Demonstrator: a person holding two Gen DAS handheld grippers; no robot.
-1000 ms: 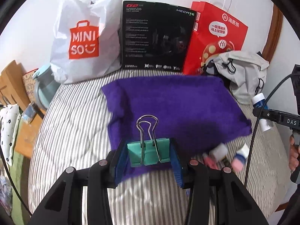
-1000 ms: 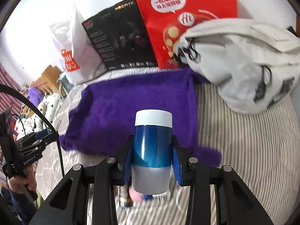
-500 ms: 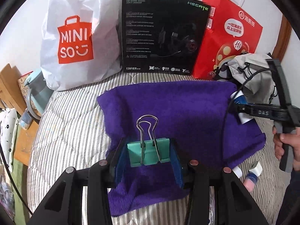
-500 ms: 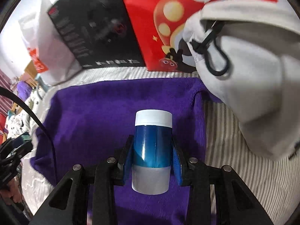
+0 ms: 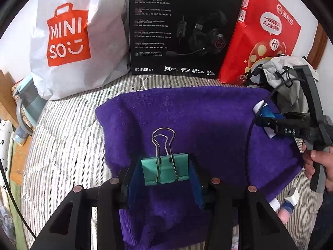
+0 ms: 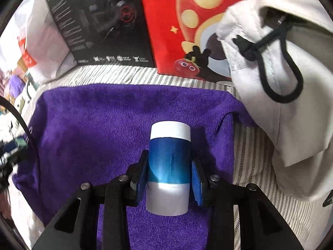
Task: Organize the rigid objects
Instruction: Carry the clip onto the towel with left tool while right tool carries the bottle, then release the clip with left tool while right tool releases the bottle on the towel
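Observation:
My left gripper [image 5: 164,173] is shut on a teal binder clip [image 5: 165,170] whose wire handles point forward, held over the near part of the purple towel [image 5: 197,120]. My right gripper [image 6: 169,170] is shut on a blue bottle with a white cap [image 6: 169,162], low over the right side of the purple towel [image 6: 104,125]. In the left wrist view the right gripper [image 5: 268,120] and the blue bottle [image 5: 265,112] show over the towel's right edge, with a hand [image 5: 320,162] on its handle. Small loose items [image 5: 286,206] lie on the striped bedding by the towel's near right corner.
Behind the towel stand a white MINISO bag [image 5: 72,37], a black headset box [image 5: 183,27] and a red paper bag [image 5: 264,35]. A grey drawstring bag [image 6: 281,83] lies right of the towel. Striped bedding [image 5: 66,137] surrounds it; wooden furniture [image 5: 8,95] sits at far left.
Both grippers have moved forward over the towel, each keeping hold of its object. The right gripper has gone toward the towel's far right corner, closer to the grey bag.

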